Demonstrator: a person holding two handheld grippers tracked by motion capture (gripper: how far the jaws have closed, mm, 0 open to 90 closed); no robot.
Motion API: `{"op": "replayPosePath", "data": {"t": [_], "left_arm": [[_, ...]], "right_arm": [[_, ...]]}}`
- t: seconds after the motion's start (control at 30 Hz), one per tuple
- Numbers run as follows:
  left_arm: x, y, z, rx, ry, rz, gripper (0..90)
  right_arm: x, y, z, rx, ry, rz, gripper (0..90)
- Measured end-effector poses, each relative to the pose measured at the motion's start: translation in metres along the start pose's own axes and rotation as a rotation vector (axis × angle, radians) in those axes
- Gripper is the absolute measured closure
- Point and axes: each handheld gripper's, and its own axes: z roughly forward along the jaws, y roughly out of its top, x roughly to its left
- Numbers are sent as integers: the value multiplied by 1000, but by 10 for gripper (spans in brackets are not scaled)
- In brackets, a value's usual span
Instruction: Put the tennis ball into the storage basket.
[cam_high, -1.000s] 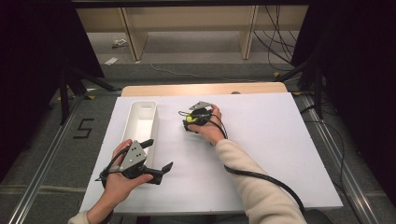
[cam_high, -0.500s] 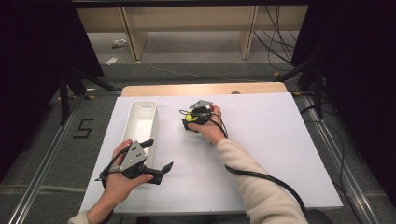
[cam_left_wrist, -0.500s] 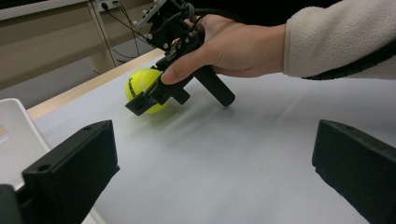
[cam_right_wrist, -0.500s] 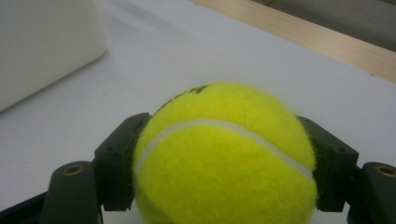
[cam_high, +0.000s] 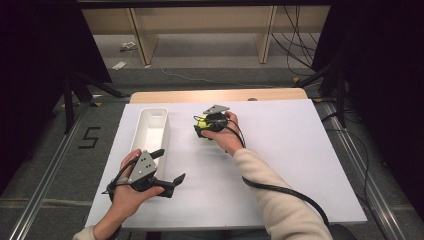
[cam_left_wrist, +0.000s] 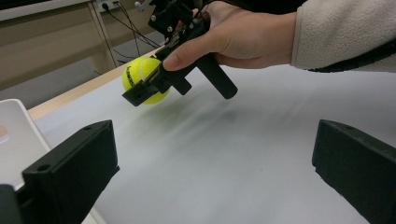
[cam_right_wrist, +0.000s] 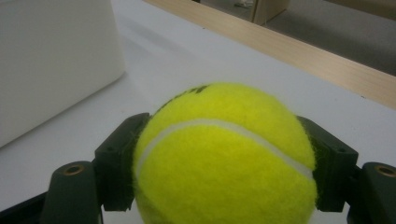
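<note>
I am clamping my right tool (cam_high: 202, 125) on the tennis ball (cam_right_wrist: 224, 154) at the frame's center, just above the white surface (cam_high: 280, 165), so it clears for carrying toward the white bin (cam_high: 150, 132) at left, while my left tool (cam_high: 170, 170) is waiting released at lower left.

I see a white surface (cam_high: 300, 165) laid over a wooden top whose far edge shows; on it a long white tray (cam_high: 150, 132) lies left of centre. The left hand (cam_high: 125, 192) rests on its near edge.

Grey floor (cam_high: 200, 60), wooden shelf frame (cam_high: 205, 20) behind table, dark curtains (cam_high: 30, 45) both sides.
</note>
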Motion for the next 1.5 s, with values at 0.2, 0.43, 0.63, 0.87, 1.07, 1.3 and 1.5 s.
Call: {"op": "replayPosePath", "data": {"t": [0.2, 0.43, 0.63, 0.87, 1.07, 1.3, 1.5], "left_arm": [[0, 0, 0, 1, -1, 1, 0], [0, 0, 0, 1, -1, 1, 0], [-1, 0, 0, 0, -1, 2, 0], [0, 0, 0, 1, 0, 2, 0], [0, 0, 0, 2, 0, 3, 0], [0, 0, 0, 1, 1, -1, 0], [0, 0, 0, 2, 0, 3, 0]], "right_arm": [[0, 2, -3, -13, 7, 12, 267], [1, 5, -8, -28, 12, 8, 267], [4, 7, -12, -41, 17, 4, 267], [7, 10, -17, -55, 27, -3, 267], [11, 12, -20, -67, 38, -1, 267], [12, 15, -25, -76, 47, 11, 268], [15, 16, -28, -80, 54, 7, 268]]}}
